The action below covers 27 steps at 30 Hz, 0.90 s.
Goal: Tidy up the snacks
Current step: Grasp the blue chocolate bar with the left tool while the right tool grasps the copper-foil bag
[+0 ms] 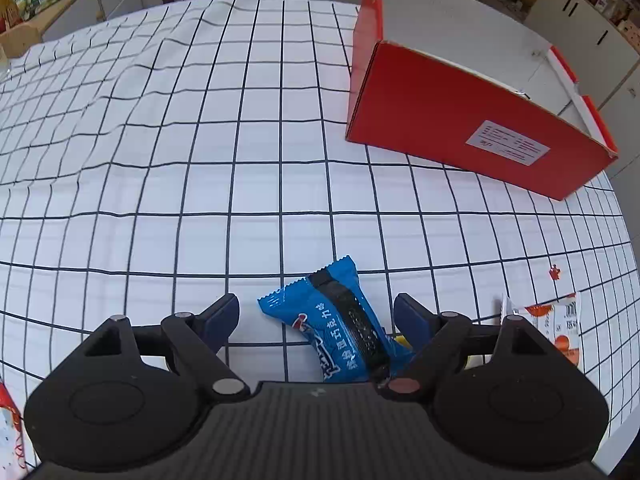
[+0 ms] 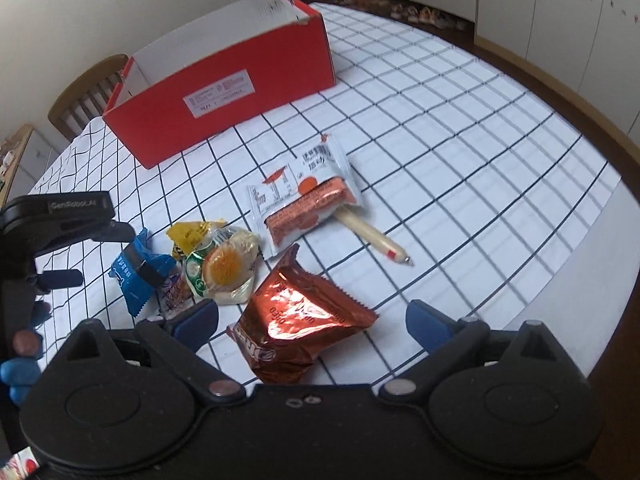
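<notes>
**Both tools wide open over the snack pile, box across the desk**

Left wrist view: left tool (image 1: 316,314) is spread wide, nothing gripped. Blue snack packet (image 1: 340,332) lies on the desk (image 1: 160,160) between the fingers (image 1: 222,312), closer to the right one, lower end hidden under the tool body. Can't tell if it touches either finger. A sliver of a yellow wrapper (image 1: 402,341) peeks out beside the right finger. White-and-orange packet (image 1: 556,326) sits further right, near the desk edge. Red box (image 1: 472,120), open top, white inside, label on the near wall, stands well apart at upper right. Grid cloth is wrinkled at far left.

Right wrist view: right tool (image 2: 312,322) is also wide, holding nothing. Shiny brown cookie packet (image 2: 300,320) lies between its fingers (image 2: 198,320), nearer the left one; contact unclear. Beyond it is a cluster: clear bag with an orange-yellow pastry (image 2: 228,268), yellow wrapper (image 2: 192,236), blue snack packet (image 2: 138,276). Left tool (image 2: 94,254) is at the left edge, straddling the blue packet. White-and-orange packet (image 2: 308,196) lies mid-desk on top of a sausage stick (image 2: 376,240), which pokes out toward the right. Red box (image 2: 224,92) stands behind, near the far edge, a chair (image 2: 86,92) beyond it.
</notes>
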### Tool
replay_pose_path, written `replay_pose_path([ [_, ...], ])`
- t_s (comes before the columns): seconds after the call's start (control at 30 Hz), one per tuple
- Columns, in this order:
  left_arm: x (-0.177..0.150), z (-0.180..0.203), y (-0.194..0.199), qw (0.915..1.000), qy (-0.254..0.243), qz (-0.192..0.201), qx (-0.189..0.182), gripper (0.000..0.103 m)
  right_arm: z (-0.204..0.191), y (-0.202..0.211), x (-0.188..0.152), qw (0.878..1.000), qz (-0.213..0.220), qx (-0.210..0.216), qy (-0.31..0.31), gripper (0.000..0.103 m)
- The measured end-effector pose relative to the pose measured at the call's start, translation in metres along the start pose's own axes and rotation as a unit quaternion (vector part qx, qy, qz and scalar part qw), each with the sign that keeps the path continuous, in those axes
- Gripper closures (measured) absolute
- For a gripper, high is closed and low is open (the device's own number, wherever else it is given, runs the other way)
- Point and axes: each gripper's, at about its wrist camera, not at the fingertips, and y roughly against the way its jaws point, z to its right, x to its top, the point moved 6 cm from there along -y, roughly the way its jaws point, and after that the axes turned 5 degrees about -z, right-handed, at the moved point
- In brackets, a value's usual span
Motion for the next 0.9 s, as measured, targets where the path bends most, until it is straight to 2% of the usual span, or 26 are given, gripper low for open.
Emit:
replay_pose_path([
  [0.33, 0.003, 0.002, -0.025, 0.9996, 0.01, -0.026, 0.008, 0.019, 0.003, -0.024, 0.004, 0.998, -0.04, 0.002, -0.043, 0.009],
  [0.67, 0.002, 0.001, -0.033, 0.9989, 0.03, -0.037, -0.004, 0.02, -0.002, -0.042, 0.004, 0.997, -0.06, -0.002, -0.044, 0.02],
  [0.8, 0.0, 0.0, -0.031, 0.9988, 0.033, -0.036, 0.001, 0.032, -0.003, -0.042, 0.005, 0.997, -0.061, 0.0, -0.04, 0.026],
  [0.9, -0.002, 0.0, -0.029, 0.9986, 0.034, -0.041, 0.001, 0.036, -0.003, -0.041, 0.005, 0.998, -0.06, 0.002, -0.037, 0.029],
])
